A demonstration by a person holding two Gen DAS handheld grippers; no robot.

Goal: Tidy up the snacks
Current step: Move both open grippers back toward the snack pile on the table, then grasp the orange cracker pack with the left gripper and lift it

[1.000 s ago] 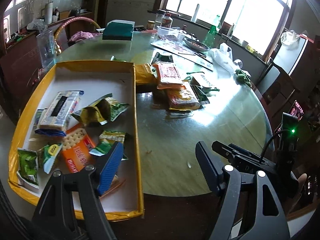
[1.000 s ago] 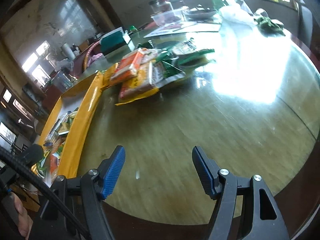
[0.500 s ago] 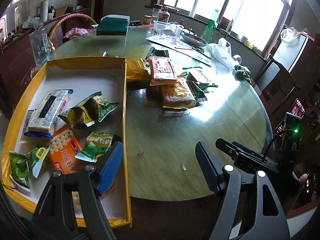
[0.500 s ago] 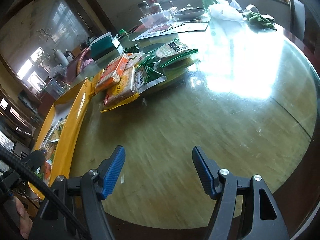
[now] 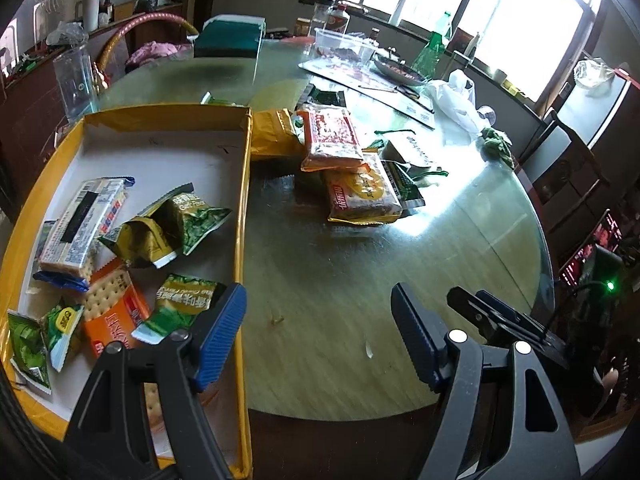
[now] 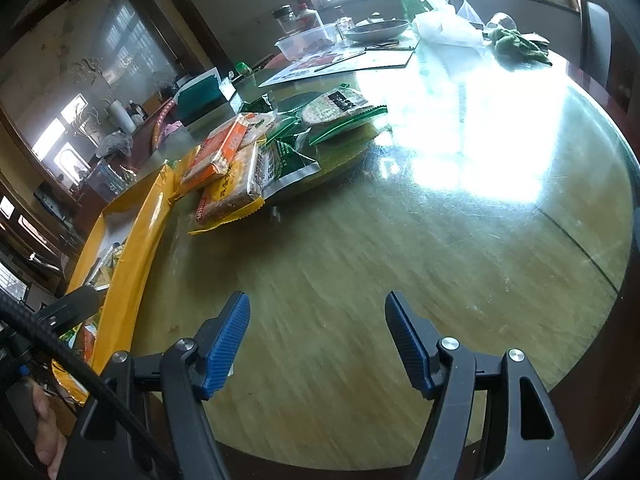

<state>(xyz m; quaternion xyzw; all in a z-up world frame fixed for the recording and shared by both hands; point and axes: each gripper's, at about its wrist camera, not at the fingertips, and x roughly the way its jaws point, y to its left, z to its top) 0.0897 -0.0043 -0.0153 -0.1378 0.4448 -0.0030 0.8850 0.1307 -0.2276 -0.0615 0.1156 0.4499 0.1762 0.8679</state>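
Observation:
A yellow-walled box with a white floor sits at the table's left and holds several snack packets, among them a green pea bag and an orange cracker pack. A pile of snacks lies on the glass table beside the box: an orange pack, a yellow cracker pack and green bags. My left gripper is open and empty over the box's right wall and the table's near edge. My right gripper is open and empty above the bare table, short of the pile.
At the far side stand a teal box, a clear tub, a metal dish, a green bottle, a white plastic bag and a clear cup. Chairs stand at the right.
Both grippers stay open. The left view has shifted so the box sits further left and the pile nearer. The right gripper has swung so the pile sits more central in its view.

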